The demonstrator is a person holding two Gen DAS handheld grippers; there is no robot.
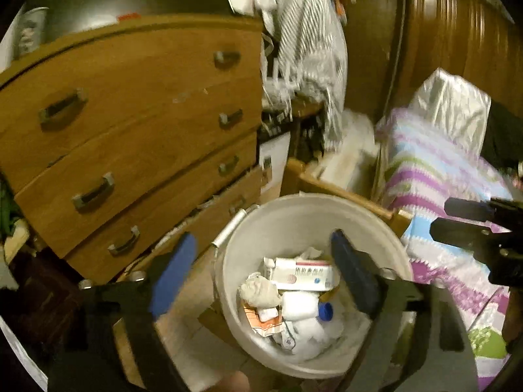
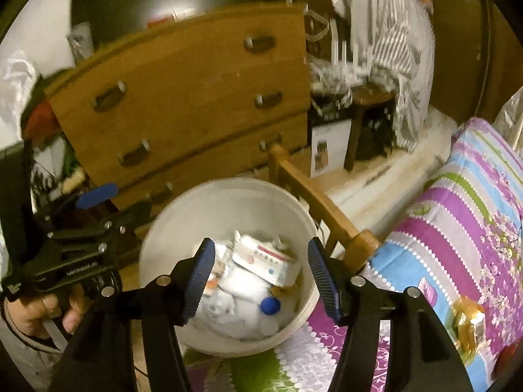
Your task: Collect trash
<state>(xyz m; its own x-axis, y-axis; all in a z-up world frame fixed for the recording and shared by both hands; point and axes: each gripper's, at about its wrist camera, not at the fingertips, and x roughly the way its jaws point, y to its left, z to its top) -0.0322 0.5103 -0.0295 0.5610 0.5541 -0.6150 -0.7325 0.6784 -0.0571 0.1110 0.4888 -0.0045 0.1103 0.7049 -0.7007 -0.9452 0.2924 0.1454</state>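
Pill box [image 1: 302,274] lengthwise across bucket [image 1: 261,222]

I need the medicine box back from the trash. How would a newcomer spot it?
Find the white bucket between the wooden dresser and the bed. The medicine box lies on top of the crumpled tissues: flat and rectangular, white with a red stripe.

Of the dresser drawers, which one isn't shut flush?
The bottom drawer of the dresser. It stands slightly out beside the white bucket, with a dark gap along its top edge; the drawers above it sit flush.
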